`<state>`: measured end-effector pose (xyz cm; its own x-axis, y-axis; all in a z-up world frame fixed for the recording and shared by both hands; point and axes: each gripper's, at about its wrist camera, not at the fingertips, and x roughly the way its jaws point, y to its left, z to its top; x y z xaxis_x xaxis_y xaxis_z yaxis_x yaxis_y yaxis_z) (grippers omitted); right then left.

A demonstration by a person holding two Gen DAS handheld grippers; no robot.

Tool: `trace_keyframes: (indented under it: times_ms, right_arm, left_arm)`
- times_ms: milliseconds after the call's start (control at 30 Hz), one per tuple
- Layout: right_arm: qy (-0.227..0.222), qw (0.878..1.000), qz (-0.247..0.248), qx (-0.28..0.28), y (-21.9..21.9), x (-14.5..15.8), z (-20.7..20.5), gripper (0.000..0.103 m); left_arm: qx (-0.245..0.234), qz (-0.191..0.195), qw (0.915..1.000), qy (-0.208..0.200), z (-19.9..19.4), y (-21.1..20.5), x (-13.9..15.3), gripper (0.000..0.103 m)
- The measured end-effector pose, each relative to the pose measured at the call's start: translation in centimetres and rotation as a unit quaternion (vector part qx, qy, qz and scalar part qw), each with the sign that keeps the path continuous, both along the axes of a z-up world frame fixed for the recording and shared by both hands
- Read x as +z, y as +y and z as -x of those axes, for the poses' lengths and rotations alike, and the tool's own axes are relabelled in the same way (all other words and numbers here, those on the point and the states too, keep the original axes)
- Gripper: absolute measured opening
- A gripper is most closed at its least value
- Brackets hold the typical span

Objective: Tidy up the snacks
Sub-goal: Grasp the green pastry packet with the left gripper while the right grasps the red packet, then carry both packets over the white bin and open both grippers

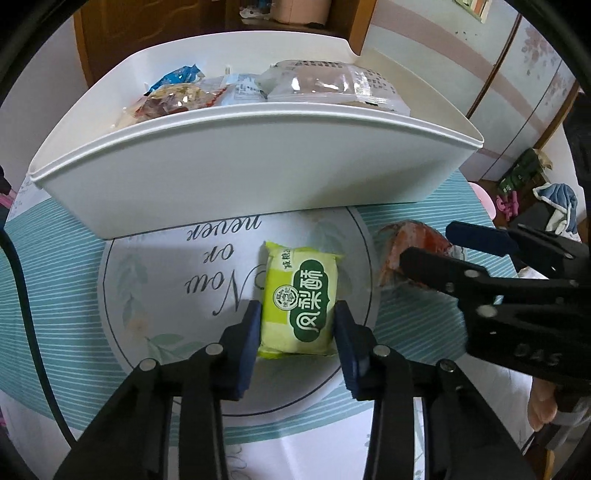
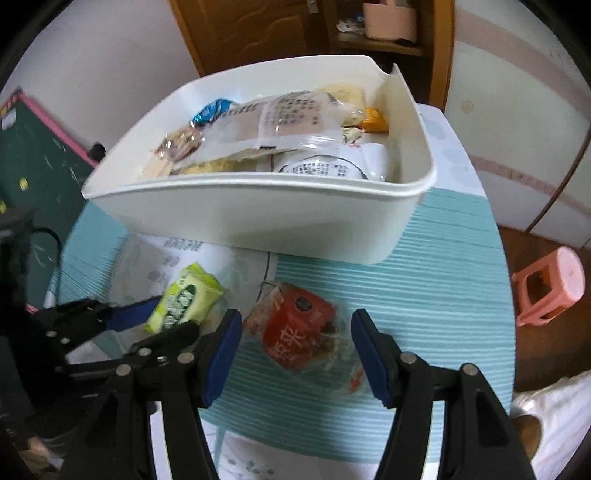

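White bin (image 1: 236,177) wall blocks ahead; open tablecloth (image 2: 424,295) right.

Bin (image 1: 229,173): white plastic, smooth, satin sheen. Green pack (image 1: 299,306): glossy plastic film, crinkled at the sealed ends. Red pack (image 2: 299,332): clear glossy film over a red printed insert, wrinkled. Packs in bin (image 2: 280,122): mostly clear, shiny film with glare spots. Left tool (image 1: 297,332) and right tool (image 2: 295,350): matt black plastic arms, bright metal rivet heads, blue pads (image 2: 221,354) that look matt and rubbery. Counter (image 2: 424,295): printed cover, fine teal ribbing, low sheen; cloth or vinyl, can't tell. Stool (image 2: 554,284): pink plastic, smooth. Door (image 2: 243,29): varnished wood.
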<state>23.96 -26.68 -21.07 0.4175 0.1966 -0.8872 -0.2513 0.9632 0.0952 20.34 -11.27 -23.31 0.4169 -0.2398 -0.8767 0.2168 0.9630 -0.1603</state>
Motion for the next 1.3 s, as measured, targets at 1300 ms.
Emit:
trace_keyframes:
  times_ms: [1300]
  right_arm:
    - [-0.172, 0.984, -0.034, 0.029, 5.6, 20.0, 6.8, 0.055]
  left_arm:
    - [-0.016, -0.024, 0.9868, -0.159, 6.6, 8.8, 21.2, 0.037]
